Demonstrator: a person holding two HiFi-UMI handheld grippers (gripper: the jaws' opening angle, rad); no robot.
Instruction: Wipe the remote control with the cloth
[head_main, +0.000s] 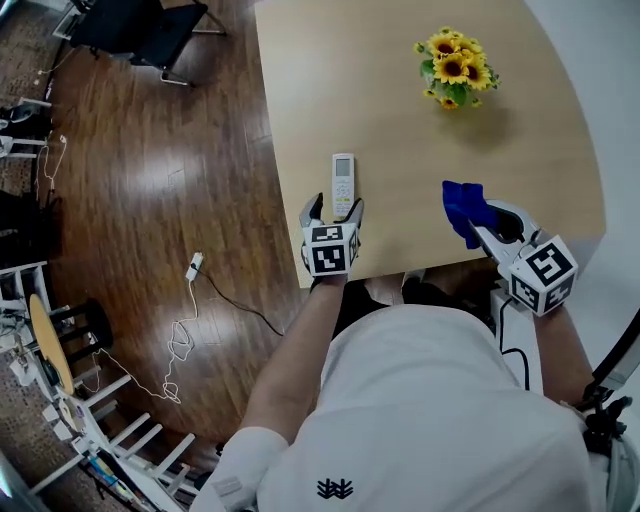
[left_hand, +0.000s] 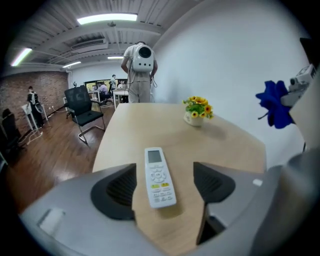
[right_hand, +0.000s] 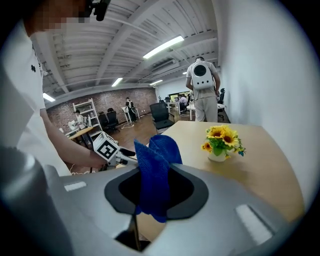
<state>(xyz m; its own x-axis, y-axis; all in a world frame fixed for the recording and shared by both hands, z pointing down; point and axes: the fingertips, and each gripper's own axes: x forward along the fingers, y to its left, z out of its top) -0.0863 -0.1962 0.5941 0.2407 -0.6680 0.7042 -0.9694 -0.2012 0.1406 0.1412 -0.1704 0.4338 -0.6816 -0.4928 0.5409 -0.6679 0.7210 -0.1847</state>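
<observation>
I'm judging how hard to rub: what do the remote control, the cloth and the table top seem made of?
The remote control: smooth white plastic, going by its moulded shell and buttons. The cloth: blue fabric with a fuzzy nap, probably microfibre; it folds limply. The table top: pale, matt wood look; laminate or veneer, cannot tell.

- No word or number here that I can actually read.
- Remote control (left_hand: 159, 177): the keys carry tiny marks, and two yellow patches may be labels. All of it is too small and soft to make out, and the little screen shows nothing legible.
- Left gripper (head_main: 333, 208): its marker cube (head_main: 330, 250) shows bold black-and-white square patterns, no letters.
- Right gripper (head_main: 478, 228): the second cube (head_main: 543, 272) has the same kind of pattern.
- White shirt (head_main: 420, 400): a small dark emblem (head_main: 335, 488), a symbol without lettering.
</observation>
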